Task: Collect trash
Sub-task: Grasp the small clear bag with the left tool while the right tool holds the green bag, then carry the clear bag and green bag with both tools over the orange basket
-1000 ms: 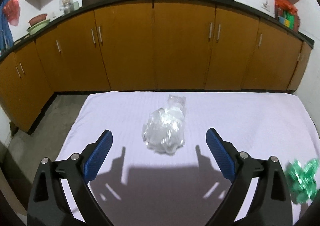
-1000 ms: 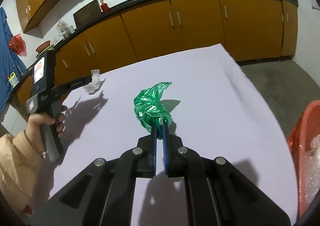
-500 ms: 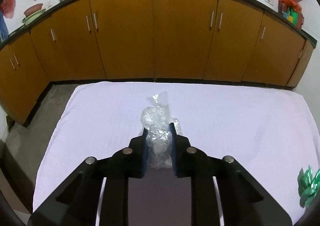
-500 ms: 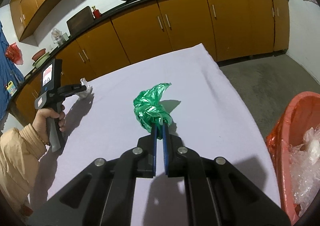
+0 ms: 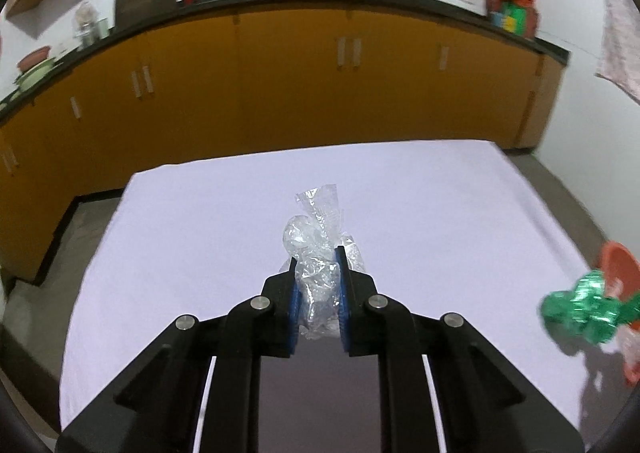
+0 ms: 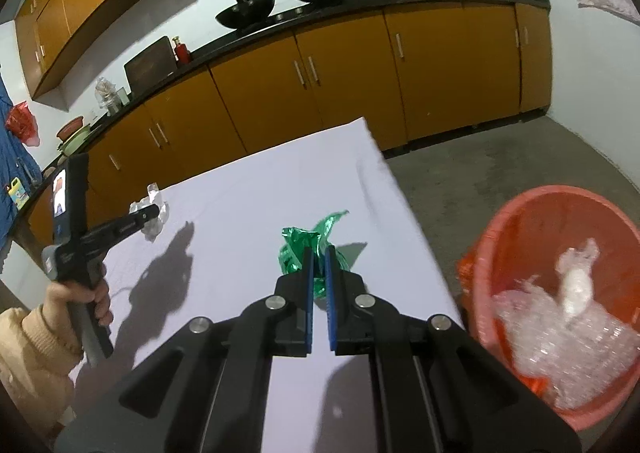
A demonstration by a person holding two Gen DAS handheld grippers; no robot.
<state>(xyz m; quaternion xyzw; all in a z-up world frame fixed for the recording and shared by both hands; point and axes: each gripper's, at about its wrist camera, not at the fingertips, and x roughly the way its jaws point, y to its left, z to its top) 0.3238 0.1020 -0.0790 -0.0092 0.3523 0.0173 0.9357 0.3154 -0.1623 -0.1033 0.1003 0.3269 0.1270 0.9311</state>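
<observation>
Claws both loaded: left claw [image 5: 318, 285] pinching clear plastic bag [image 5: 316, 241], right claw [image 6: 319, 277] pinching green wrapper [image 6: 308, 249]; worktop [image 6: 248, 221] cleared, red bin [image 6: 560, 213] drop pending.

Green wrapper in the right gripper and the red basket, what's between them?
In the right wrist view, only the table's bare edge, then floor, separates the green wrapper from the red basket.

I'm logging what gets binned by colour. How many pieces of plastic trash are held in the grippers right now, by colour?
Clear plastic bag, in the left gripper: 1
Green plastic bag, in the right gripper: 1
Total: 2
</observation>
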